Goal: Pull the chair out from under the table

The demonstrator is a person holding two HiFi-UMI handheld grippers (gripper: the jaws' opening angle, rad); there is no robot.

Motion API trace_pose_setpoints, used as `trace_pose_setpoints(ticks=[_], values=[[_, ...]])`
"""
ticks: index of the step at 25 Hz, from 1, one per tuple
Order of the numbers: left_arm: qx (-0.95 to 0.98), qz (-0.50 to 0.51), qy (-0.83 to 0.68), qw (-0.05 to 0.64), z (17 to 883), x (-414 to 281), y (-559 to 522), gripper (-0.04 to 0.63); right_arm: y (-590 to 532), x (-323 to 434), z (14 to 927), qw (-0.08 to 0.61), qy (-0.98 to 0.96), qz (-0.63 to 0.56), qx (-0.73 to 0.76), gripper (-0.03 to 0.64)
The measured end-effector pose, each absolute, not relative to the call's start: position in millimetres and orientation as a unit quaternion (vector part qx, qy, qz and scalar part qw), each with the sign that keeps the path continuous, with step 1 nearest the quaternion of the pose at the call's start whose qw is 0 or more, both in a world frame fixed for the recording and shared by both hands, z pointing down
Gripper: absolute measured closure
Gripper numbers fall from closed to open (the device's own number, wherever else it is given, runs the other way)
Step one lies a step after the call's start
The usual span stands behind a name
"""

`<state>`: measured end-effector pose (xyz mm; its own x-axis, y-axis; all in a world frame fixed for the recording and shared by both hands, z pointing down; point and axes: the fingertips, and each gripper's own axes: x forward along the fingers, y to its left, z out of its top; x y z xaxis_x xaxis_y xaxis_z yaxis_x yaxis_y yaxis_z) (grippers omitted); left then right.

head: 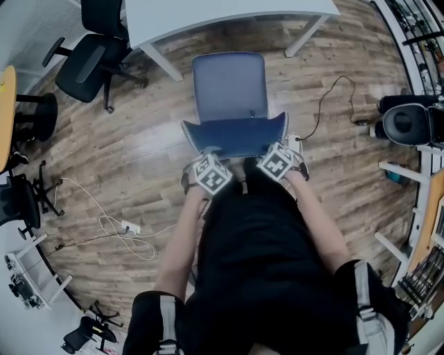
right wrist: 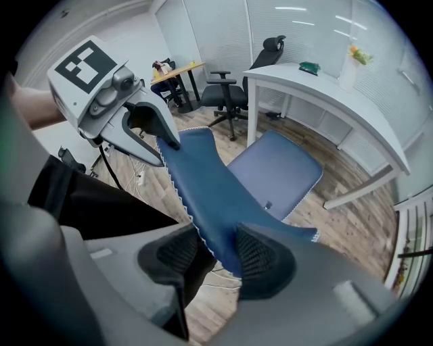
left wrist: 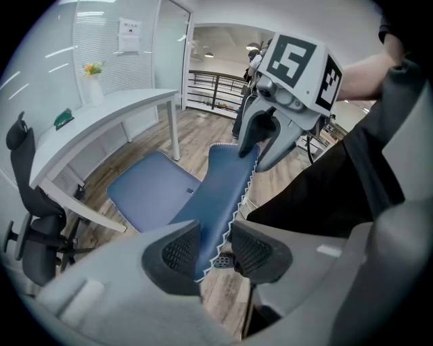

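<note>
The blue chair stands on the wood floor, out from under the white table [head: 208,17], with its seat [head: 229,87] in the open. Its blue backrest [head: 236,135] is nearest to me. My left gripper [head: 208,158] is shut on the backrest's top edge at the left. My right gripper [head: 279,151] is shut on the same edge at the right. In the left gripper view the backrest [left wrist: 226,182] runs between the jaws of the left gripper [left wrist: 213,253], and the right gripper [left wrist: 254,152] clamps it farther along. The right gripper view shows the backrest [right wrist: 203,182] between the right gripper's [right wrist: 216,260] pads.
A black office chair [head: 90,55] stands at the table's left end. A white cable with a power strip [head: 128,227] lies on the floor to my left. Black equipment [head: 409,121] and racks stand at the right. A thin cable [head: 326,97] trails right of the chair.
</note>
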<state>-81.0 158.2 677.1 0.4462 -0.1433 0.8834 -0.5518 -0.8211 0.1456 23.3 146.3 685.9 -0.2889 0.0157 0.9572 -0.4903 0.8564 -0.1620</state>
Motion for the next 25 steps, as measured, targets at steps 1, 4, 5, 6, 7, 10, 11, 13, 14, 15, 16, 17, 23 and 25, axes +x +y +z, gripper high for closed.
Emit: trace_pose_setpoints(ticks=[1,4,5,6,7,10,11,13,14,15,16,17,23,25], values=[[0.825,0.481,-0.209,0.212,677.1,-81.4,161.5,0.449,150.0,22.6,686.4,0.576,-0.772,0.22,0.156,0.437],[0.824,0.485,-0.205,0.209,680.1,-84.8,172.5,0.449,163.8,19.5,690.3,0.575,-0.769,0.226,0.162,0.437],[0.823,0.487,-0.204,0.21,680.3,-86.7,177.0,0.449,167.9,16.5,689.8,0.574,-0.771,0.225,0.162,0.437],[0.823,0.488,-0.203,0.21,679.8,-87.5,181.5,0.449,172.2,15.2,689.0,0.574,-0.771,0.223,0.161,0.437],[0.823,0.487,-0.202,0.211,679.0,-86.6,185.7,0.449,176.5,15.9,688.1,0.575,-0.771,0.221,0.161,0.437],[0.826,0.483,-0.196,0.216,677.3,-80.8,196.3,0.449,186.5,22.5,686.1,0.578,-0.769,0.218,0.164,0.437],[0.826,0.482,-0.193,0.218,677.0,-80.1,199.2,0.451,189.1,22.9,685.9,0.577,-0.77,0.217,0.165,0.437],[0.827,0.481,-0.188,0.222,676.5,-79.0,206.0,0.452,194.8,23.1,685.5,0.574,-0.772,0.216,0.168,0.437],[0.827,0.481,-0.188,0.223,676.5,-77.8,210.6,0.453,198.7,24.0,685.4,0.574,-0.772,0.216,0.168,0.437],[0.827,0.481,-0.188,0.224,676.6,-76.3,215.7,0.453,203.3,25.4,685.4,0.574,-0.772,0.216,0.168,0.437],[0.826,0.482,-0.188,0.224,676.3,-74.7,220.7,0.453,208.0,26.9,685.0,0.574,-0.772,0.217,0.166,0.437],[0.826,0.482,-0.189,0.224,675.4,-73.1,225.0,0.453,212.2,28.7,684.2,0.575,-0.772,0.217,0.164,0.437],[0.824,0.481,-0.192,0.23,666.6,-56.2,235.7,0.456,220.8,47.8,678.7,0.577,-0.774,0.211,0.155,0.437],[0.824,0.478,-0.193,0.237,664.6,-47.0,239.6,0.457,221.0,54.9,675.2,0.576,-0.778,0.203,0.149,0.437]])
